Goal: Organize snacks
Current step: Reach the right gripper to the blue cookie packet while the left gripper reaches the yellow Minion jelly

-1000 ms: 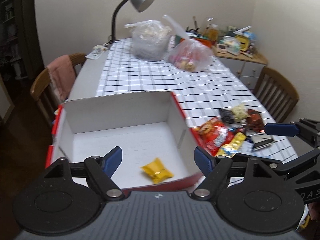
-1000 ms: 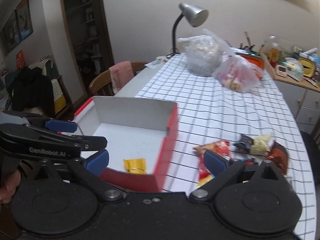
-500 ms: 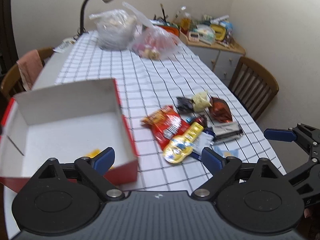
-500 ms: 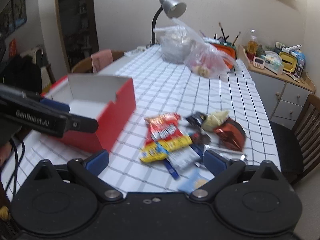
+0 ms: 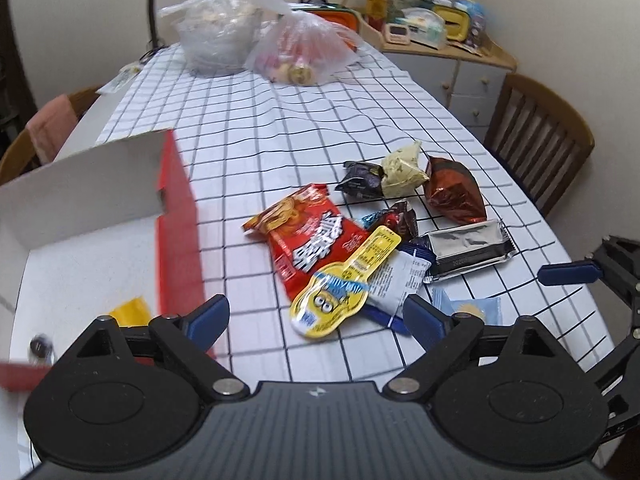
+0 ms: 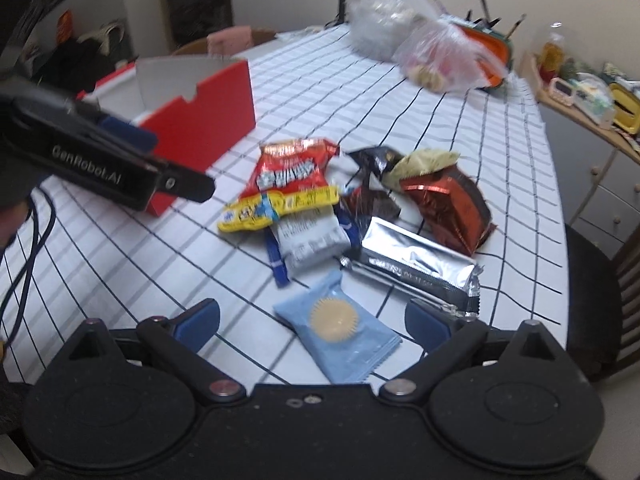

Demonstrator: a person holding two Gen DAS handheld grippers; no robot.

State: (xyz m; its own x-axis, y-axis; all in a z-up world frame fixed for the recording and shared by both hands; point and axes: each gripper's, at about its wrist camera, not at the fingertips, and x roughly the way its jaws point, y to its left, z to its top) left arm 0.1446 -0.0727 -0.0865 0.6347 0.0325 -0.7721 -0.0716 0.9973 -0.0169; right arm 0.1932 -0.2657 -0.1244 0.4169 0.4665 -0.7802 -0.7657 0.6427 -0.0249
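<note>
Jaws wide on L gripper [image 5: 316, 316] & R gripper [image 6: 312, 320], both empty above snack pile [image 6: 320, 200].

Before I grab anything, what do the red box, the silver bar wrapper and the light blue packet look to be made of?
Red box: looks like cardboard, matte white inside, red outside, with thin cut edges and a notch.
Silver bar wrapper: metallic foil or film, shiny, creased, with crimped ends.
Light blue packet: probably soft plastic film, lightly glossy, with a serrated end seal.

Black left gripper [image 5: 316, 318] and right gripper [image 6: 312, 318] carry blue-padded fingers [image 5: 208, 316], silver screws and white "GenRobot.AI" lettering.
</note>
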